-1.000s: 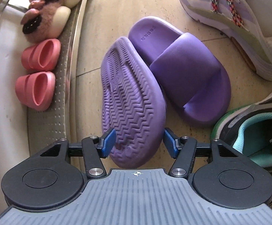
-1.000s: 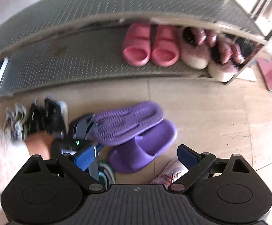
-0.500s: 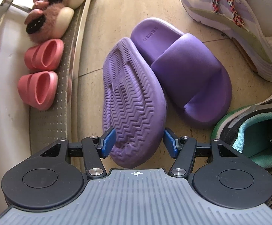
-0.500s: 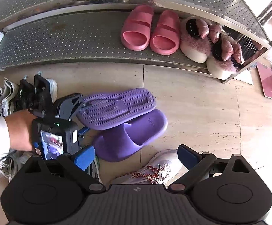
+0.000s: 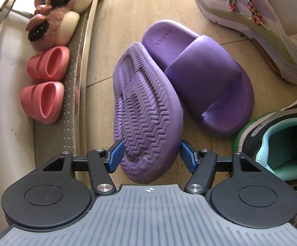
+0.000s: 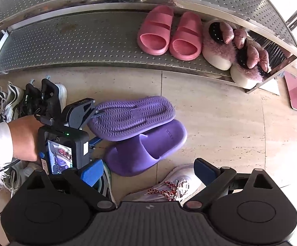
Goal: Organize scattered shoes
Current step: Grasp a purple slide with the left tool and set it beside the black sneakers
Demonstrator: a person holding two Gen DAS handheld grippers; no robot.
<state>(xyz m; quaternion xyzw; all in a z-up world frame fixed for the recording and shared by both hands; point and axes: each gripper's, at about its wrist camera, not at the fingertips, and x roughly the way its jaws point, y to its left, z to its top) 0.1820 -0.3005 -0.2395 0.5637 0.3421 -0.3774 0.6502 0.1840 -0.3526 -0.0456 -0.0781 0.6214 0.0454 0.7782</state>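
Note:
An upturned purple slide lies sole-up on the floor, leaning on its upright mate. My left gripper straddles the upturned slide's toe end; its blue pads stand close beside the sole with a small gap on the right, so it is open. In the right wrist view the upturned slide, its mate and the left gripper show mid-floor. My right gripper is open and empty above a white laced sneaker.
A metal shoe rack holds pink slides and fluffy pink slippers. A teal-lined sneaker lies right of the left gripper. Black and white sneakers lie at the left. A pink flat object lies at right.
The left gripper has held its place around the upturned slide, shifting slightly. The right gripper has risen and tilted, so the rack and floor now show from higher up.

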